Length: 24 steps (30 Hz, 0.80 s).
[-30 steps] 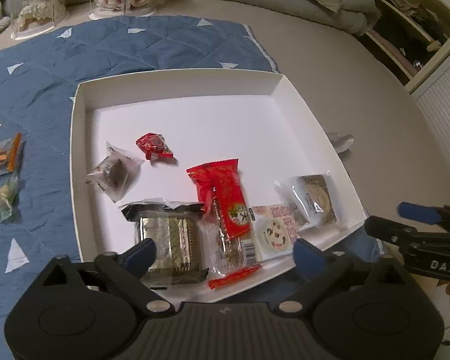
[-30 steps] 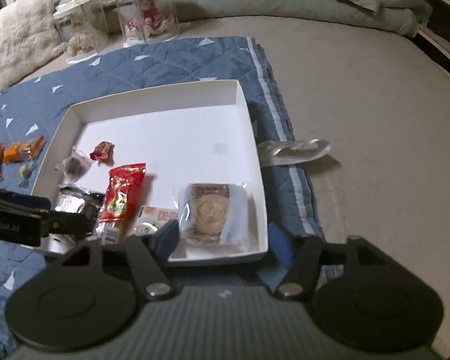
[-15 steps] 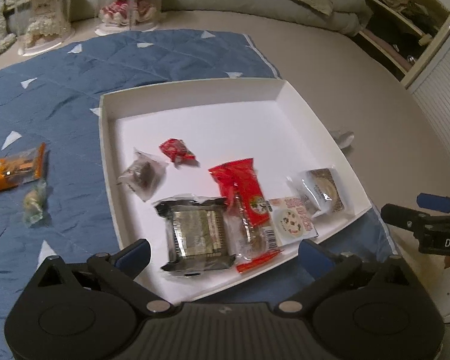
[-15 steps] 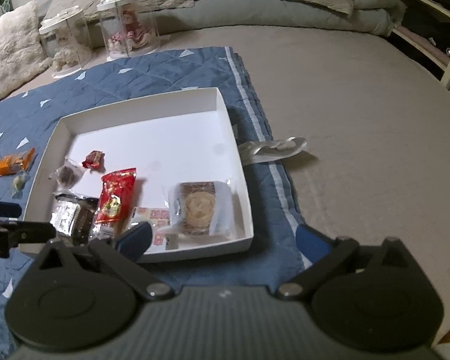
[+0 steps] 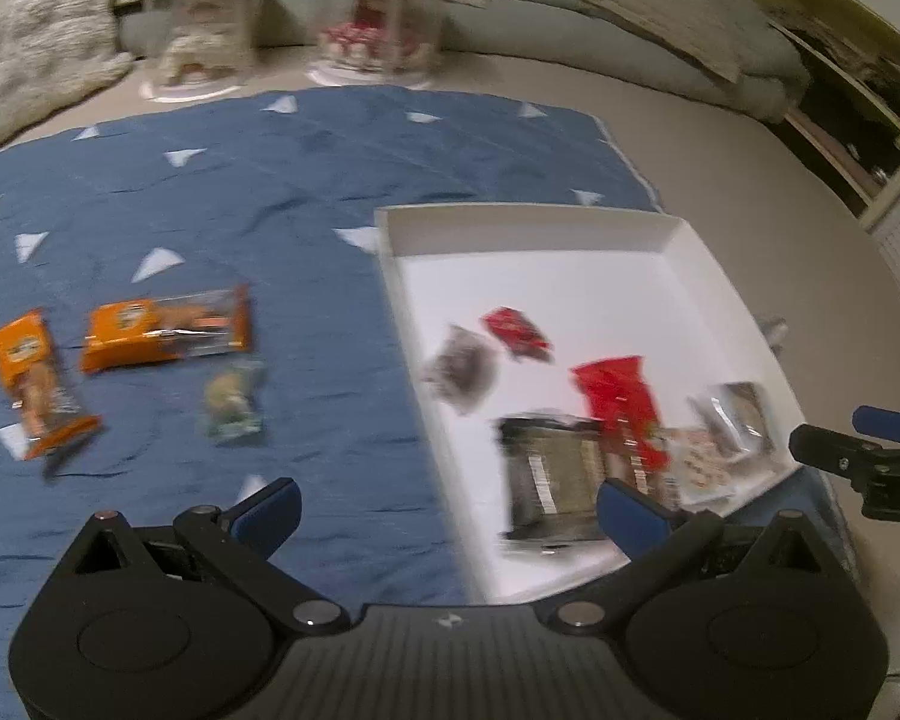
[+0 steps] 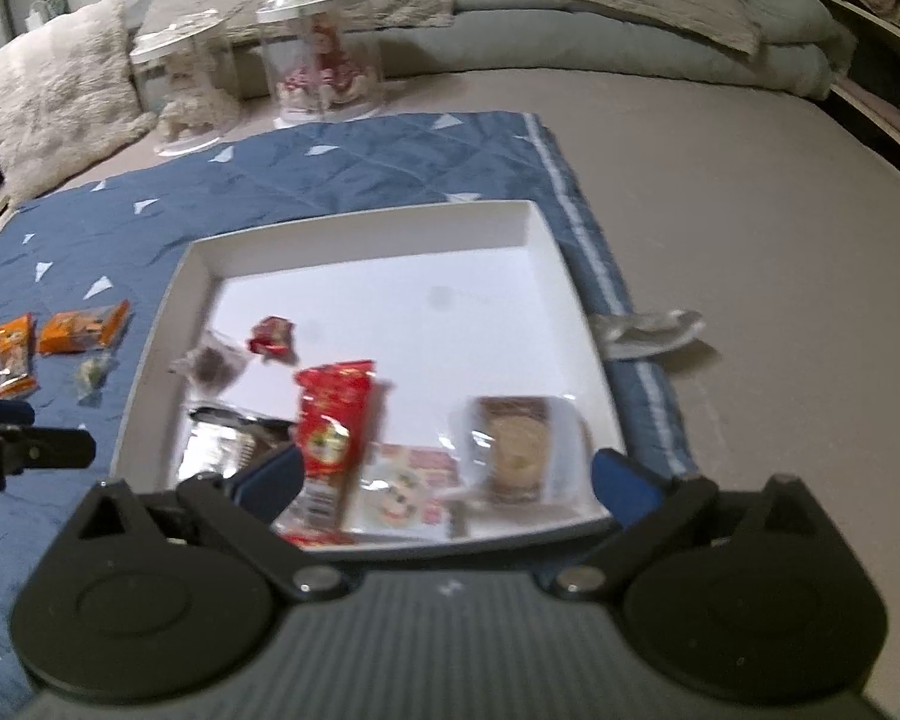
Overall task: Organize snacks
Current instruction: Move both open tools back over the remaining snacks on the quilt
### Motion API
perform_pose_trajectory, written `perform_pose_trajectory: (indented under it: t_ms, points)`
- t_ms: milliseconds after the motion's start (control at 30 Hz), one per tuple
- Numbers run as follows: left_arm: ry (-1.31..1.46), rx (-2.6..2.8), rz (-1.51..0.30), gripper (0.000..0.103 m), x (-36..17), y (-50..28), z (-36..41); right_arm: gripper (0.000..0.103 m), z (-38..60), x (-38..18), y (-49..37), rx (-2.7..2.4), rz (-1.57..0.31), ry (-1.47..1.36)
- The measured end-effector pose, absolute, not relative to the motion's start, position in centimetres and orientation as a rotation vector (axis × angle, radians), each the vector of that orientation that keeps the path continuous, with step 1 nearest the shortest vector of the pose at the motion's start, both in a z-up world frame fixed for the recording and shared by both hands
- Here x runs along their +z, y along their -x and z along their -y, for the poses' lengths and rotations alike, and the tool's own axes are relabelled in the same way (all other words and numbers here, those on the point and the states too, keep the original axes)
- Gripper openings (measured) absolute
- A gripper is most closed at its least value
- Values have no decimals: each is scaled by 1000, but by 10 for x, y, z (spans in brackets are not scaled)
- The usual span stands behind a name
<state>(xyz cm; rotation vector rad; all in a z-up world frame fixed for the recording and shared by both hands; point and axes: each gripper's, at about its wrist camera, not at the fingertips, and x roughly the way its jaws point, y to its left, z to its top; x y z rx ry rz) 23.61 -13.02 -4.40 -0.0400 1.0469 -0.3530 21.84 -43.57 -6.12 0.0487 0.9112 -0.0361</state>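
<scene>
A white tray [image 5: 708,276] lies on a blue quilt [image 5: 240,210] and holds several snacks: a red packet [image 5: 621,402], a small red candy [image 5: 516,330], a dark foil pack [image 5: 552,474] and a cookie pack [image 6: 516,450]. Two orange packets [image 5: 168,330] [image 5: 33,384] and a small green candy [image 5: 231,399] lie on the quilt left of the tray. My left gripper [image 5: 447,510] is open and empty over the tray's left edge. My right gripper [image 6: 447,480] is open and empty at the tray's [image 6: 564,276] near edge.
Two clear display cases [image 6: 321,54] [image 6: 186,84] with figurines stand at the back beside a fluffy pillow [image 6: 54,96]. A crumpled silver wrapper [image 6: 648,327] lies on the beige bed right of the quilt. Folded bedding [image 6: 630,6] lines the far edge.
My left gripper has swung left, bringing the orange packets and green candy on the quilt into fuller view. My right gripper has moved slightly nearer the tray. Both stay open.
</scene>
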Motion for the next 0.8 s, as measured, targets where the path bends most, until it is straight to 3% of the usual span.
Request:
perform_pose_trajectory:
  t_ms: [800]
  points:
    - [113,-88,-1009,103,-40,-250,-27,103,267,-74,-287,175,-928,18]
